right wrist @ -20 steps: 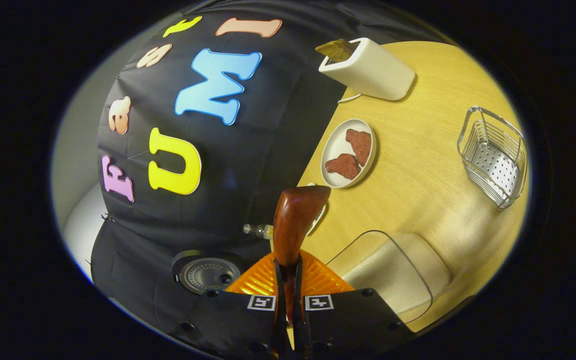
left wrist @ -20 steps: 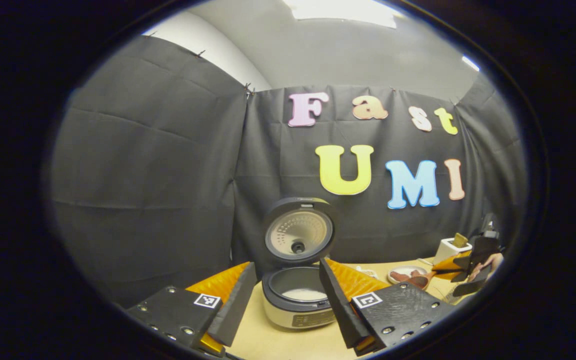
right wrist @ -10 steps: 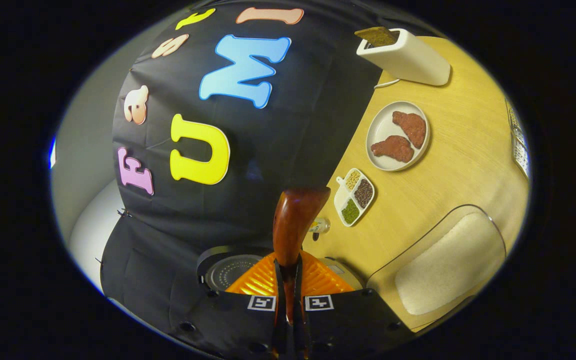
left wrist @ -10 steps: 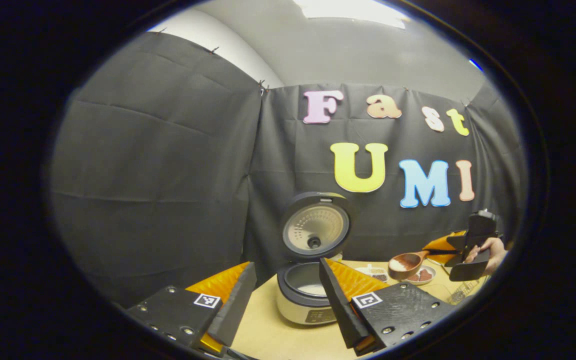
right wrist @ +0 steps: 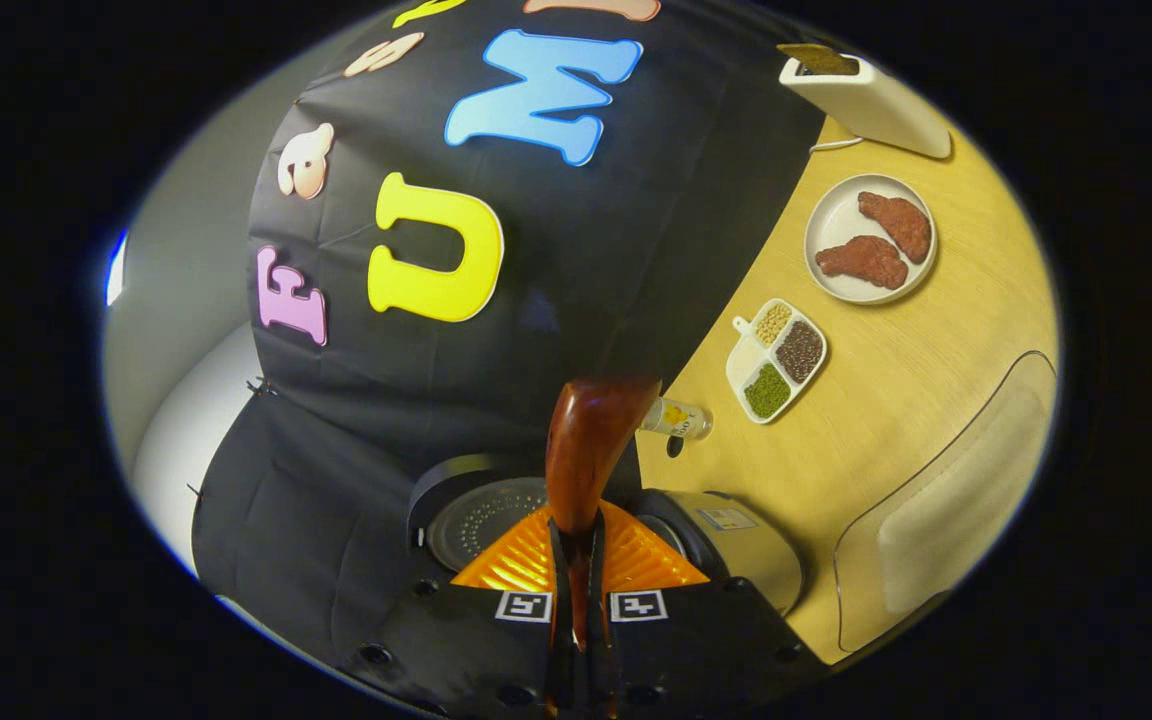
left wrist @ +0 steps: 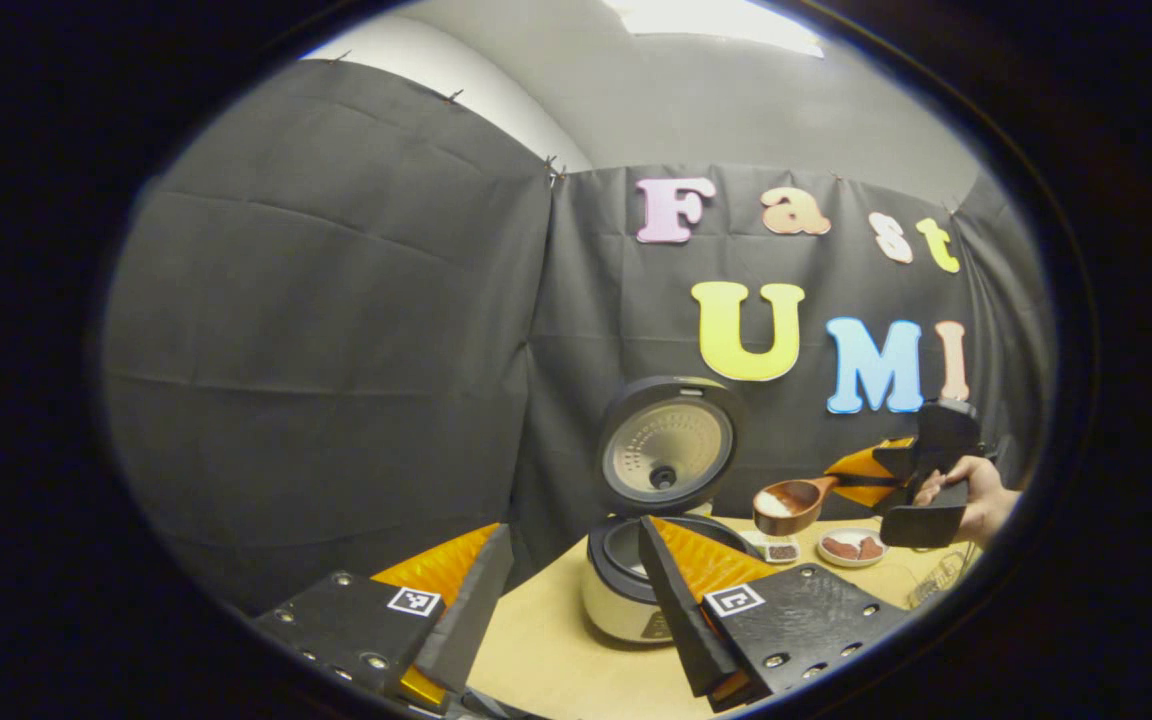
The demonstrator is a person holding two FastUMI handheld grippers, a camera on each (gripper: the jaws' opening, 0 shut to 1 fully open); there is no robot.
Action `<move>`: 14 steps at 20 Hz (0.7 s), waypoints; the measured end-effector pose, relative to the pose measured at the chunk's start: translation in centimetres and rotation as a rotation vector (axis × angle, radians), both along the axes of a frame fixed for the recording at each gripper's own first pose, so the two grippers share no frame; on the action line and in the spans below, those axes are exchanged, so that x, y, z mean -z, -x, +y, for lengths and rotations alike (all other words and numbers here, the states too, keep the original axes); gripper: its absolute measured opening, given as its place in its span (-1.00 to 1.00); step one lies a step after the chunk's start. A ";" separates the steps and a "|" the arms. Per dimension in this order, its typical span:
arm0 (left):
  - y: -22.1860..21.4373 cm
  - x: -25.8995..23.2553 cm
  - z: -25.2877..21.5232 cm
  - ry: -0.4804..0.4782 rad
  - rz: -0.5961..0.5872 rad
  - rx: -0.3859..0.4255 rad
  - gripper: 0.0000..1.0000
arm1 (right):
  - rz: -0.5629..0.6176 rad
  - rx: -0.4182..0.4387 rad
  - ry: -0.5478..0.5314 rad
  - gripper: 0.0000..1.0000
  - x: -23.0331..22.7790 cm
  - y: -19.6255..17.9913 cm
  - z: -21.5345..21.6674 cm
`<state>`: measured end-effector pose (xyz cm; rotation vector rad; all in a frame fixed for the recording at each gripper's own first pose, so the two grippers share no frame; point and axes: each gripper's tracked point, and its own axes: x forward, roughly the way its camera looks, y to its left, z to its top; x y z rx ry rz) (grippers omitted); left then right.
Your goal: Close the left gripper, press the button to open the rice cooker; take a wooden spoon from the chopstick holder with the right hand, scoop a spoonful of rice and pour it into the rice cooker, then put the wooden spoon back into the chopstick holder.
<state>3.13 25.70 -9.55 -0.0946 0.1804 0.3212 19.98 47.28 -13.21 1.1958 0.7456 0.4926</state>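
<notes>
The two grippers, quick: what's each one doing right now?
Left gripper: open, holding nothing.
Right gripper: shut on the wooden spoon, which carries rice.

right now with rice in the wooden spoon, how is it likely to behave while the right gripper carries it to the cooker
The wooden spoon looks rigid, so it probably won't flex. The right gripper clamps only its narrow handle end, so it could pivot if jolted. Its shallow bowl holds loose white rice, which would likely spill if tilted before reaching the open rice cooker.
</notes>
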 end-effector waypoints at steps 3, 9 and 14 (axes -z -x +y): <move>0.6 0.7 1.1 0.003 0.008 -0.023 0.56 | -0.033 -0.033 0.043 -0.86 0.1 0.1 2.6; 1.7 1.4 3.0 0.014 0.018 -0.071 0.56 | -0.051 -0.105 0.086 -0.86 1.6 0.5 8.1; 2.4 1.9 4.2 0.013 0.029 -0.102 0.56 | -0.112 -0.161 0.185 -0.86 3.6 1.0 11.7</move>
